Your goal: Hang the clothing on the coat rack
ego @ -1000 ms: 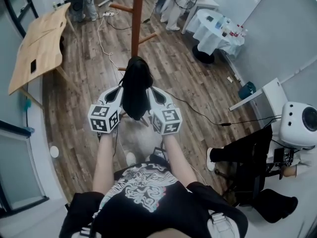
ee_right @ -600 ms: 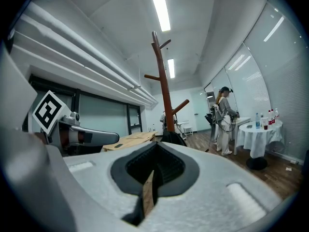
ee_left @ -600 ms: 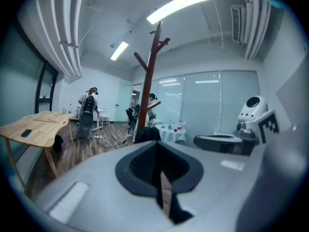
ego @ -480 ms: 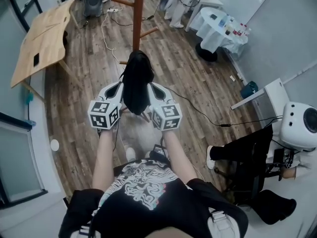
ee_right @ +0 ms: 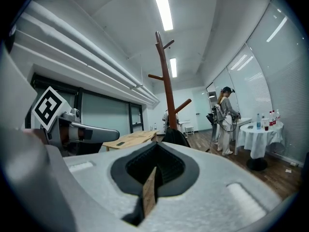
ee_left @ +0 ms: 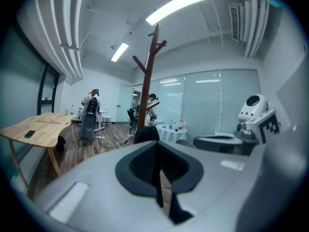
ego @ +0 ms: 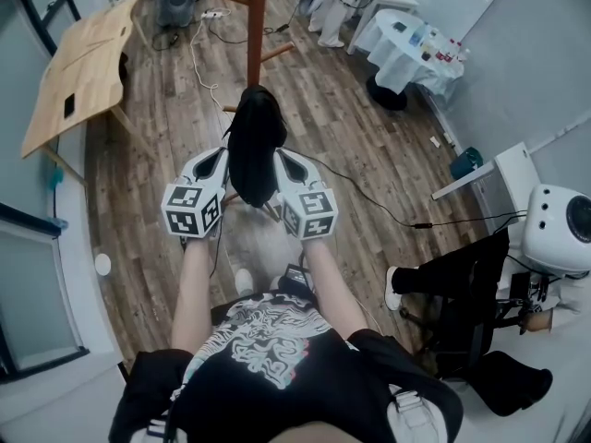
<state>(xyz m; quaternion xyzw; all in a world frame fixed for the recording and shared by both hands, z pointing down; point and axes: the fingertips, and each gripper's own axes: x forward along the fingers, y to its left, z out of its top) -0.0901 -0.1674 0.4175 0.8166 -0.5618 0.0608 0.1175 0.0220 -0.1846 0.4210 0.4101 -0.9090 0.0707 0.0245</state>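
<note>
A black garment (ego: 251, 150) hangs bunched between my two grippers, on a wooden hanger (ego: 270, 212) whose end shows under it. My left gripper (ego: 220, 162) is shut on a dark strip of the garment (ee_left: 159, 182). My right gripper (ego: 284, 162) is shut on the hanger's wooden end (ee_right: 148, 197). The brown coat rack (ego: 256, 26) stands straight ahead, its pole and pegs just beyond the garment. From the gripper views the coat rack (ee_left: 148, 76) (ee_right: 167, 81) rises behind the garment's black top (ee_left: 146, 134) (ee_right: 175, 137).
A tilted wooden table (ego: 78, 72) stands at the left and a white-clothed round table (ego: 406, 49) at the back right. Cables (ego: 369, 206) run over the wood floor. A white robot (ego: 559, 229) and dark gear sit at the right. A person (ee_right: 227, 122) stands beyond the rack.
Both grippers and the garment have moved a little forward, closer to the rack's pole. Neither grip has changed.
</note>
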